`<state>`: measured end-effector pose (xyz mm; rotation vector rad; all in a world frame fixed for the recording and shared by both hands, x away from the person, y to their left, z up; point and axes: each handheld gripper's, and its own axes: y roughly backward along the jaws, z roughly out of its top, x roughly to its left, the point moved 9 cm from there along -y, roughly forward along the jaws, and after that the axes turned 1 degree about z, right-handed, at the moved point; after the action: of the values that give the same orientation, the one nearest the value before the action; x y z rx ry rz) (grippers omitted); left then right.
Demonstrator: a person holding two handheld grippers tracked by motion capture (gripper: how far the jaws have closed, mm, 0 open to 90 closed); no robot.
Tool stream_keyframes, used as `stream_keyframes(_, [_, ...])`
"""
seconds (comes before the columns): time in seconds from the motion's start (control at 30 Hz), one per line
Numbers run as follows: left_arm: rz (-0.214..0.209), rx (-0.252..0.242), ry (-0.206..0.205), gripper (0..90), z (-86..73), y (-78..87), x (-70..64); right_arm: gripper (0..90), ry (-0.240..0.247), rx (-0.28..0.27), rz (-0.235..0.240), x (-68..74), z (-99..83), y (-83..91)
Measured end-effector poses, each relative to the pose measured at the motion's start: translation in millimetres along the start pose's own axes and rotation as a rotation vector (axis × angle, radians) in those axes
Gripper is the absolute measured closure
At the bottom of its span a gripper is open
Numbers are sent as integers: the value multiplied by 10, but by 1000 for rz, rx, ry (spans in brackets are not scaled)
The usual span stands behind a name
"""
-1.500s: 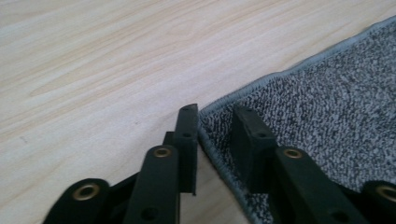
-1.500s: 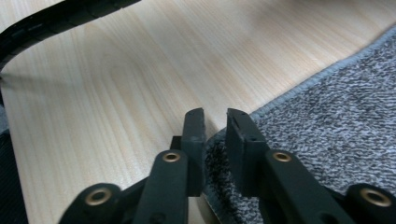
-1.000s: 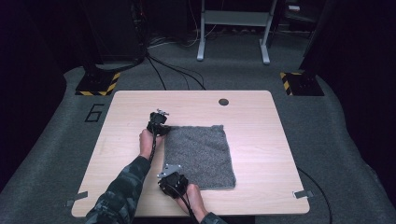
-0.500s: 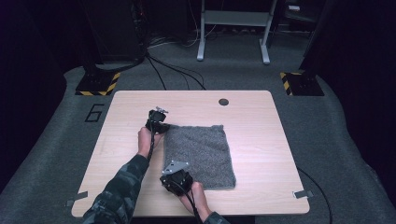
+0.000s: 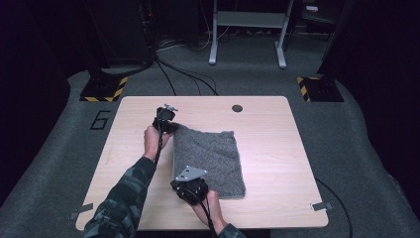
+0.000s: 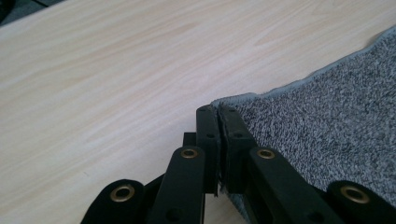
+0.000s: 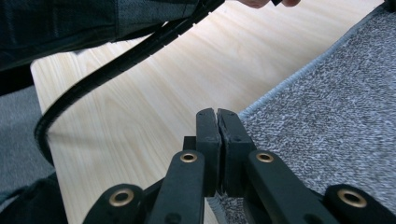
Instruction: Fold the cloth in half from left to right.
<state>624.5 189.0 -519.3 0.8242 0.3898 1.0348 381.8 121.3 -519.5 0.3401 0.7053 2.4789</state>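
A grey cloth (image 5: pixel 210 161) lies flat on the wooden worktop (image 5: pixel 277 144), a little left of the middle, its long sides running from the far edge toward the near edge. The left gripper (image 5: pixel 168 125) sits at the cloth's far left corner; in the left gripper view its jaws are pressed together on the hemmed corner (image 6: pixel 229 100), pinching it. The right gripper (image 5: pixel 187 179) sits at the cloth's near left corner, close to the worktop's near edge, and in the right gripper view its jaws are likewise clamped on the cloth's edge (image 7: pixel 233 116).

The cloth's right hem stays well inside the worktop's right edge, leaving a broad strip of bare wood there. A bare band also runs between the cloth and the far edge, broken by a small dark round hole (image 5: pixel 237 107). To the left of the cloth the person's left forearm (image 5: pixel 133 183) crosses the bare wood, and that gripper's cable (image 7: pixel 112 70) trails beside it.
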Motion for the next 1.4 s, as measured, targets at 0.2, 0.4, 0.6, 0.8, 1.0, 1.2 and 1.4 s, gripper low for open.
stream_keyframes(0.2, [53,40,-75,874,164,121,47,882,-9,-47,6,28,163,39])
stream_keyframes(0.4, [85,56,-128,873,337,195,-8,882,-24,-112,-19,7,281,187])
stream_keyframes(0.6, [63,54,-151,874,462,79,-290,882,-47,-123,-87,-150,170,406])
stream_keyframes(0.8, [45,57,-157,874,546,-53,-531,880,-82,-128,-133,-343,30,611])
stream_keyframes(1.0, [49,61,-189,872,624,-131,-698,879,-110,-100,-170,-489,-167,704])
stream_keyframes(1.2, [41,58,-209,870,693,-187,-864,878,-129,-81,-202,-568,-306,778])
stream_keyframes(1.4, [34,63,-228,870,748,-217,-988,877,-138,-90,-222,-632,-363,869])
